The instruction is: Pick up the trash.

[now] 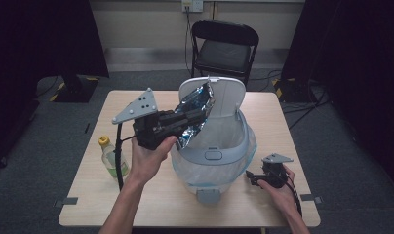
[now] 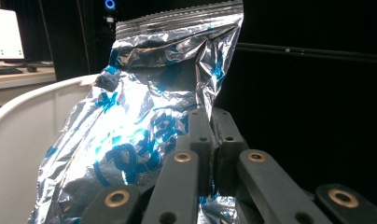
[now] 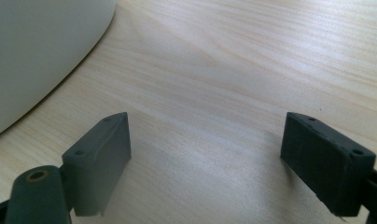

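Foil snack bag (image 1: 195, 111), silver with blue print, held aloft over the open white bin (image 1: 212, 155), just in front of the bin's raised lid (image 1: 229, 95). Left tool (image 1: 197, 118) is pressed together, pinching the bag's lower part; in the left gripper view the crimped top edge of the bag (image 2: 144, 116) points upward. Right tool (image 1: 251, 176) rests low on the wooden surface (image 1: 278, 122) beside the bin, its jaws spread with nothing between them. Plastic bottle (image 1: 109, 157) stands at the left.
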### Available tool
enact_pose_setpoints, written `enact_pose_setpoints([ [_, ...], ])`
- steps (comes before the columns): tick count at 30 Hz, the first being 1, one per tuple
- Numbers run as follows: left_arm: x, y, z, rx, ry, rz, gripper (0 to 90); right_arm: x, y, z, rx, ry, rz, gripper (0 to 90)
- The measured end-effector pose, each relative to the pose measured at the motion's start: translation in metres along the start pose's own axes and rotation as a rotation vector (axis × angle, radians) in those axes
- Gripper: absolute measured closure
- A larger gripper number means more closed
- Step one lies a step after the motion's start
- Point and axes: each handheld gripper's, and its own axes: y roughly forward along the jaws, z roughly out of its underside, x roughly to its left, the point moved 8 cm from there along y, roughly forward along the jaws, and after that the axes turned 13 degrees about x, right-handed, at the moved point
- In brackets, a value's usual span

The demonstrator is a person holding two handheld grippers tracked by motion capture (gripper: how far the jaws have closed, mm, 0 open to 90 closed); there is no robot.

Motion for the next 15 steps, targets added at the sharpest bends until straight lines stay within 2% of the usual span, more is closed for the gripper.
enact_pose_setpoints([
  [8, 0.004, 0.022, -0.004, 0.023, -0.001, 0.04, 87.8, 0.0, 0.0, 0.0, 0.0, 0.0, 0.0, 14.8],
  [13, 0.005, 0.03, -0.004, 0.049, 0.014, 0.052, 86.2, 0.0, 0.0, 0.0, 0.001, 0.001, -0.001, 14.8],
  [15, 0.006, 0.032, -0.004, 0.052, 0.011, 0.045, 84.2, 0.0, 0.0, 0.0, -0.001, -0.001, 0.0, 14.8],
])
